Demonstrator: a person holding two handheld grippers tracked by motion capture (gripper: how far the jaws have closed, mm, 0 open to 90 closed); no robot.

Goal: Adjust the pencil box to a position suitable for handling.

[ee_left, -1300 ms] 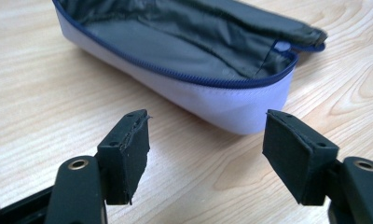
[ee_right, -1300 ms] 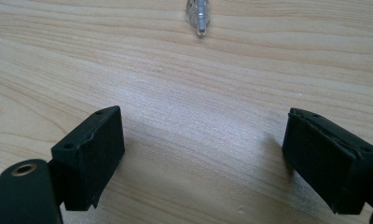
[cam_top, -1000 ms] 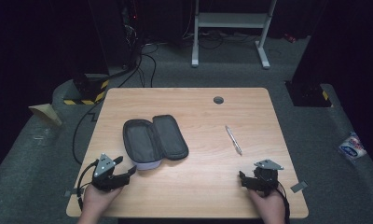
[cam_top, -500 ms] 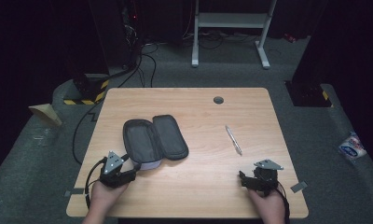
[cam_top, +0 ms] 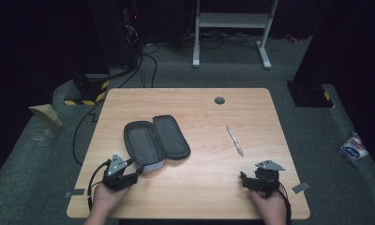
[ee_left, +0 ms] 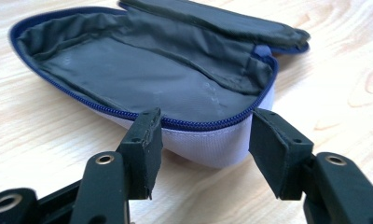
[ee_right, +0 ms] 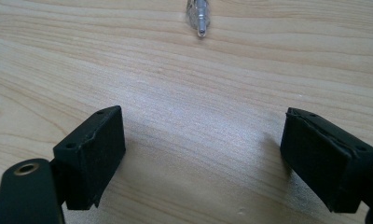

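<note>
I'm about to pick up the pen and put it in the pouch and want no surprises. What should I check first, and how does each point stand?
1. Pouch unzipped, lid folded back: ok.
2. Pouch inside free of other things: ok.
3. Left gripper open, fingers astride the pouch's near end: ok.
4. Right gripper open: ok.
5. Pen lying free on the table, nothing on it: ok.
6. Pen between the right fingers: not ok, it lies ahead of them.
</note>
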